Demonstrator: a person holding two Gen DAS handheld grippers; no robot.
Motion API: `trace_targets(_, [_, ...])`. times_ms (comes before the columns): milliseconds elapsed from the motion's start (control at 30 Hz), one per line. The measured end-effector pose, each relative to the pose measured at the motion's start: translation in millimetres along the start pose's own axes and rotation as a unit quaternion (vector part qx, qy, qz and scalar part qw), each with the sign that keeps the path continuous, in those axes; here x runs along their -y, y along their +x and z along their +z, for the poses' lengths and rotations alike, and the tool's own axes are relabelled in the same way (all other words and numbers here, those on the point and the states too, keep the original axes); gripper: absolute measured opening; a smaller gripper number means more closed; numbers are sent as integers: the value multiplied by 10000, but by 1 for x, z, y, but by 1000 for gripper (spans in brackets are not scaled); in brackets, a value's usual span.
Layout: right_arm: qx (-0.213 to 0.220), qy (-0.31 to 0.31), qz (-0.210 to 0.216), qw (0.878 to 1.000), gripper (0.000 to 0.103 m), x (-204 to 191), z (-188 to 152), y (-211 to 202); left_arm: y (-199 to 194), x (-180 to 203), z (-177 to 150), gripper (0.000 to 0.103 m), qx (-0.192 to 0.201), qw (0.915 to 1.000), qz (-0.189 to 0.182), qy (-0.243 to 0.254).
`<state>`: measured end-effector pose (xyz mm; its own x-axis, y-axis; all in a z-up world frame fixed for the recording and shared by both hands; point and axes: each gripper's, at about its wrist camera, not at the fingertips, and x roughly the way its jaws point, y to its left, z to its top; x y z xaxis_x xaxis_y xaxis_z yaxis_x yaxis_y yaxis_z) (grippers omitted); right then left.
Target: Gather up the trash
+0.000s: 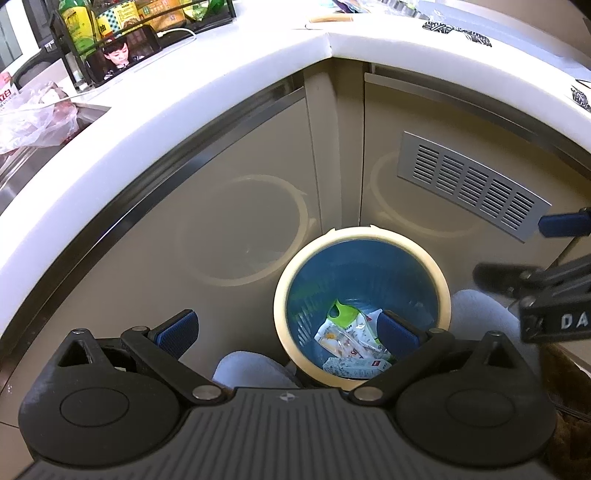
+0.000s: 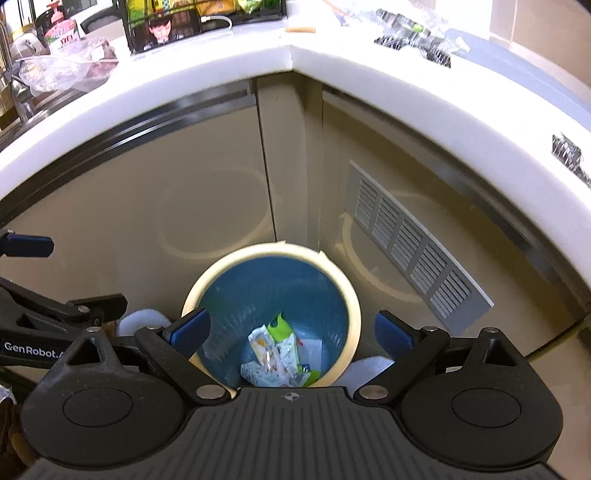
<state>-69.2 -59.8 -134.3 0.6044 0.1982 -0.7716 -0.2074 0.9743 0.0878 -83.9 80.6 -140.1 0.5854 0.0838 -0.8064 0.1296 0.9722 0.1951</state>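
A round bin (image 1: 424,258) with a cream rim and blue inside stands on the floor in the cabinet corner. Crumpled wrappers (image 1: 349,336), white and green, lie at its bottom. My left gripper (image 1: 286,330) hangs open above and left of the bin, nothing between its fingers. In the right wrist view the same bin (image 2: 354,306) sits straight below, wrappers (image 2: 279,349) inside. My right gripper (image 2: 291,330) is open and empty over the bin's mouth. The other gripper shows at the edge of each view.
A white countertop (image 1: 177,88) wraps the corner above beige cabinet doors with a grey vent grille (image 1: 469,181). On it stand a black rack of bottles (image 1: 110,22), a plastic bag (image 1: 33,118) by the sink and dark foil scraps (image 2: 436,51). Grey slippers (image 1: 251,369) flank the bin.
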Motion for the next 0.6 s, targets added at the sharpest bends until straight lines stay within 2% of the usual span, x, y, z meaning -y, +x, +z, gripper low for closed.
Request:
trace_targets(267, [463, 134, 164, 9987, 97, 11, 17, -22, -3, -3, 4, 103, 34, 10000, 33, -10])
trace_targets(600, [1316, 378, 233, 9903, 99, 40, 57, -58, -3, -11, 16, 103, 42, 9999, 43, -154])
